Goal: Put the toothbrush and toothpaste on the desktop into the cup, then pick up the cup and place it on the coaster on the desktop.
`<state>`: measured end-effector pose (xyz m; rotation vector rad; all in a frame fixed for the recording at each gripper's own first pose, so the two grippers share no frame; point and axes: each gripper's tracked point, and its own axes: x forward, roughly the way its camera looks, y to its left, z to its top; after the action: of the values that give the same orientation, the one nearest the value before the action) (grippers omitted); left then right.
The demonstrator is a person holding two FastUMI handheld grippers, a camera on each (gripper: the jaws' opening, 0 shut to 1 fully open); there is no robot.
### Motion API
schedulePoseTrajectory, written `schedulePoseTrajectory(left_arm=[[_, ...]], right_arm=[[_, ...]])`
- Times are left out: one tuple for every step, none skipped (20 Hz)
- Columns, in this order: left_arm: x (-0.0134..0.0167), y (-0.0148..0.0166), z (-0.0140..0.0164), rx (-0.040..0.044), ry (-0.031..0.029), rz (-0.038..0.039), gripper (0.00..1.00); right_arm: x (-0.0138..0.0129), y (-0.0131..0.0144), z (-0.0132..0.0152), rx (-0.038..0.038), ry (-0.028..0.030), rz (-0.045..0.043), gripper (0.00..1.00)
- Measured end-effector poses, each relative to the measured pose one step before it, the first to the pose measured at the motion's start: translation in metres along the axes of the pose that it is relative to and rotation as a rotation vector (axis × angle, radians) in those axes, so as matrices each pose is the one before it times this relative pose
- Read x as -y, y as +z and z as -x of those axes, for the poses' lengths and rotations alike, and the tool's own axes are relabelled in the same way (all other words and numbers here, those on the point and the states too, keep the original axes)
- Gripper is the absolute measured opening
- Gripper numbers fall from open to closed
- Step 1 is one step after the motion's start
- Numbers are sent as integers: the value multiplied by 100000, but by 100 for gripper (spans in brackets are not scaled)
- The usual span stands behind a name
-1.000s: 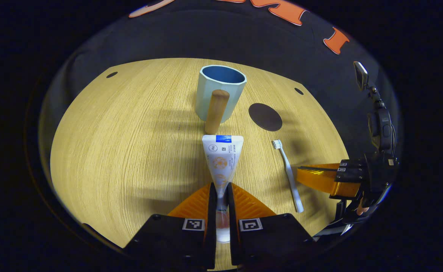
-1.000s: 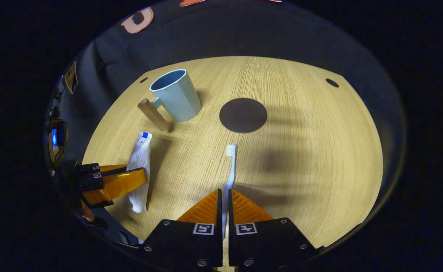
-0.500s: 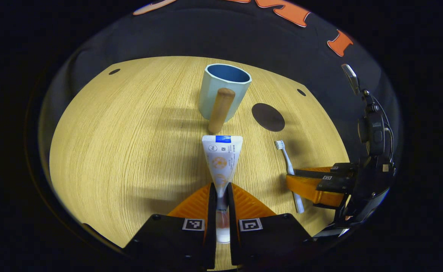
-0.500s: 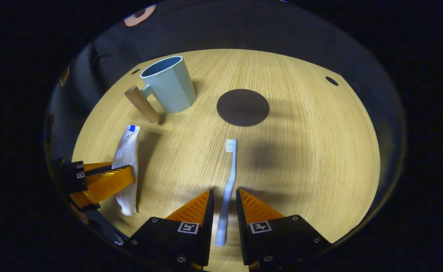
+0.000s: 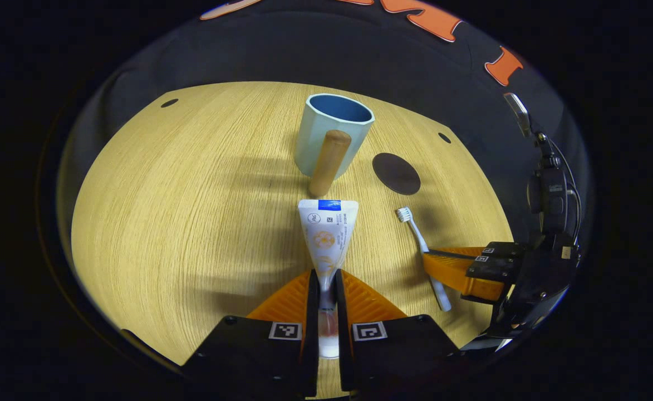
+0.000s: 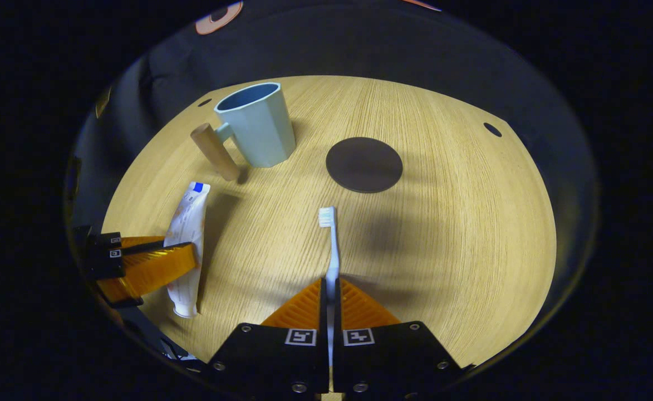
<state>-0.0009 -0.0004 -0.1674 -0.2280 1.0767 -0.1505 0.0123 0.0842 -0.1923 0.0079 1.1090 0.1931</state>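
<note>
Left gripper (image 5: 326, 289) was clamped on the toothpaste (image 5: 326, 236) near its cap end, tube pointing toward the cup (image 5: 333, 136). Right gripper (image 6: 330, 301) was clamped on the toothbrush (image 6: 330, 245) handle, bristle end forward. Cup stood upright on the desktop (image 6: 448, 234), wooden handle facing the toothpaste; coaster (image 6: 364, 165) lay flat just beside the cup.

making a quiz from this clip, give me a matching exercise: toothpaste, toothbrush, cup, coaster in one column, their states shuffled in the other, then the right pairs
Things:
1. toothpaste
2. toothbrush
3. cup
4. coaster

States:
A. nothing on it
B. clamped in the right gripper
C. upright on the desktop, nothing inside
D. clamped in the left gripper

Pairs: 1-D, 2-B, 3-C, 4-A
</note>
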Motion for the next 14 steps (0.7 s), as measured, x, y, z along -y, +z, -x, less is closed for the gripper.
schedulePoseTrajectory(left_arm=[[-63,87,125,391,-59,250,19],[-34,216,202,348,-167,72,19],[-16,194,174,410,-114,-112,19],[-4,339,236,840,-76,-393,19],[-33,323,153,1024,-14,-516,19],[17,371,100,1289,-52,-554,19],[169,366,120,1170,-167,-633,19],[251,426,164,1455,-632,-936,19],[-40,384,56,1395,670,-827,19],[-27,457,321,2022,1,-459,15],[65,54,140,521,-1120,-516,15],[199,191,257,260,-1384,859,15],[291,178,-64,684,-913,207,15],[143,305,-164,1500,-503,-686,15]], right_arm=[[110,420,266,1867,420,-619,4],[31,436,222,1934,887,-773,4],[75,261,263,1368,667,-575,4],[78,119,329,1348,777,-776,3],[205,216,213,1254,324,-117,3],[59,224,223,1588,273,231,3],[30,322,232,1572,423,988,3],[292,389,129,2096,-993,1404,4],[244,167,117,1548,-399,823,4],[41,141,-31,1379,817,-810,3],[-155,94,13,636,1579,-1142,3],[18,108,79,936,1077,-749,3],[93,184,25,1100,22,249,3],[101,233,-29,2029,-18,1082,3]])
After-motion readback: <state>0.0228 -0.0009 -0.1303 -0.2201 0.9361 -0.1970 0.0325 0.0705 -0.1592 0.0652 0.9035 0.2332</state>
